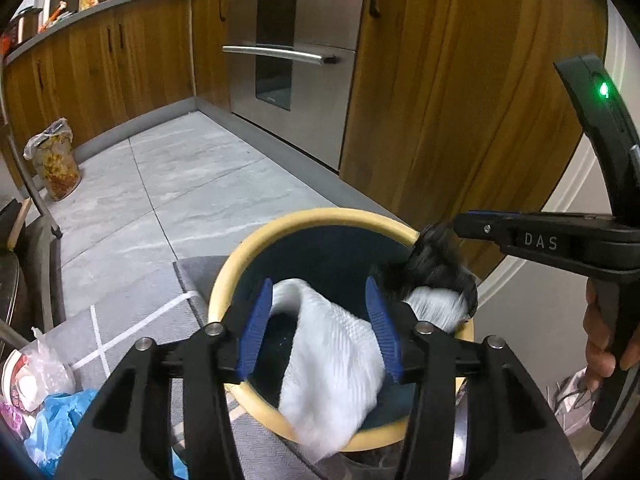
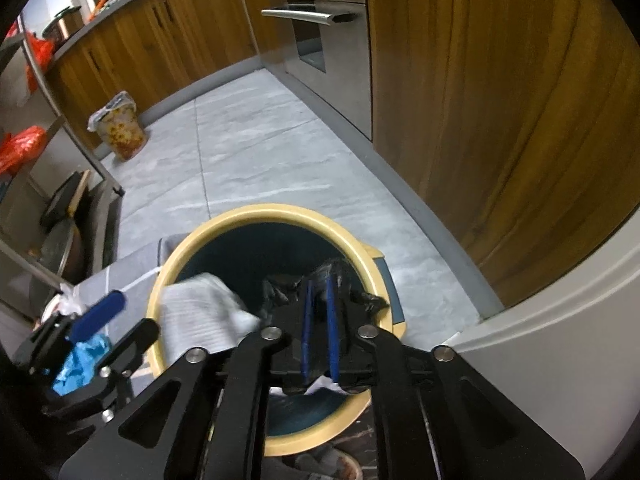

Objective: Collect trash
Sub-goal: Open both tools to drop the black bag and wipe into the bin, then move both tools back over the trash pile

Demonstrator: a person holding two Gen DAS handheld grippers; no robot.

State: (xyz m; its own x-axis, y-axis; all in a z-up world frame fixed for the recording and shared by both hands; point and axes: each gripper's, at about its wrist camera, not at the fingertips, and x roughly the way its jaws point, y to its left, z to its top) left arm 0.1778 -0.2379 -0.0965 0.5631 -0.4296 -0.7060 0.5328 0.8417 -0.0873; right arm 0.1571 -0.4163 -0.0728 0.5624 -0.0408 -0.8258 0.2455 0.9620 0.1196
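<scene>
Over the bin, your left gripper hangs spread apart, white paper loose between its fingers; your right gripper is clamped on the black bag; beyond, grey floor.

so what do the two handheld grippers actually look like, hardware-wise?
Both match: matte black linkage bodies with silver pivot bolts and flat, ribbed blue fingers. Seen from the left gripper, the right gripper has white "DAS" lettering on its side, a green LED on a curved black handle, and a bare hand on the grip. No cables or sleeves visible.
</scene>
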